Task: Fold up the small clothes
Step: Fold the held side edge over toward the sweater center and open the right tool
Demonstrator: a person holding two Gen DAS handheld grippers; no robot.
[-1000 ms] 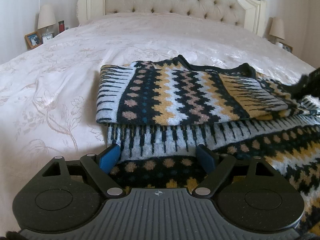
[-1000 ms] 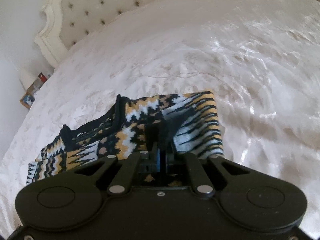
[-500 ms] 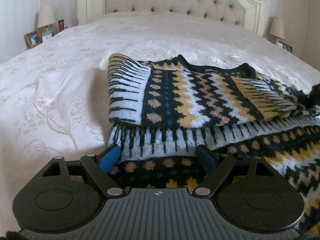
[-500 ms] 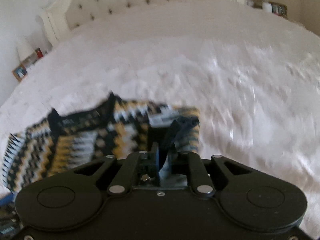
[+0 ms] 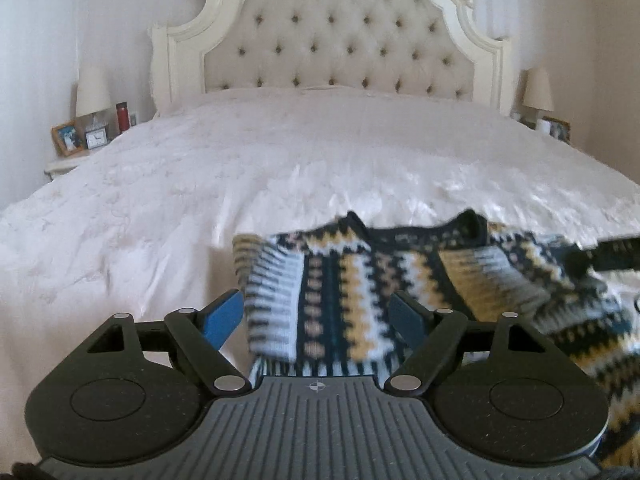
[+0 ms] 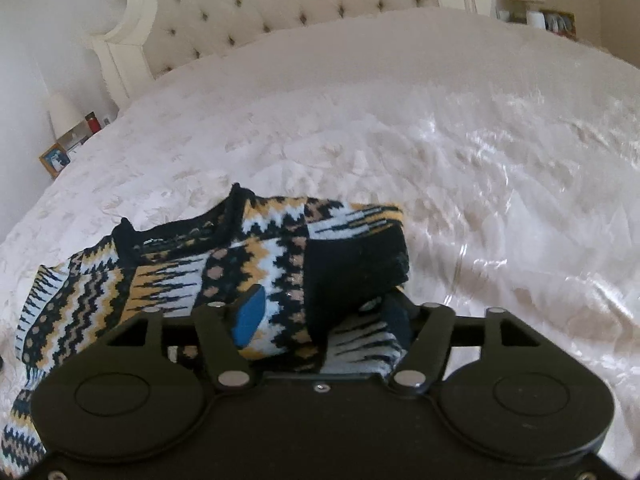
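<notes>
A knitted sweater patterned in black, white and mustard lies on the white bedspread, with both sleeves folded in over its body. My left gripper hovers above its left folded edge. Its jaws are wide apart and closing slightly, and the blue pads touch nothing. My right gripper is at the sweater on the right side and its jaws are opening. The black cuff of the folded sleeve lies loose between them, and neither pad presses on it.
The tufted headboard stands at the far end of the bed. A nightstand at the left carries a lamp, a picture frame, a clock and a red bottle. Another lamp stands at the right. Bare bedspread surrounds the sweater.
My right gripper has opened and let go of the sleeve cuff, which now rests on the sweater's body. My left gripper has risen off the sweater, still open.
</notes>
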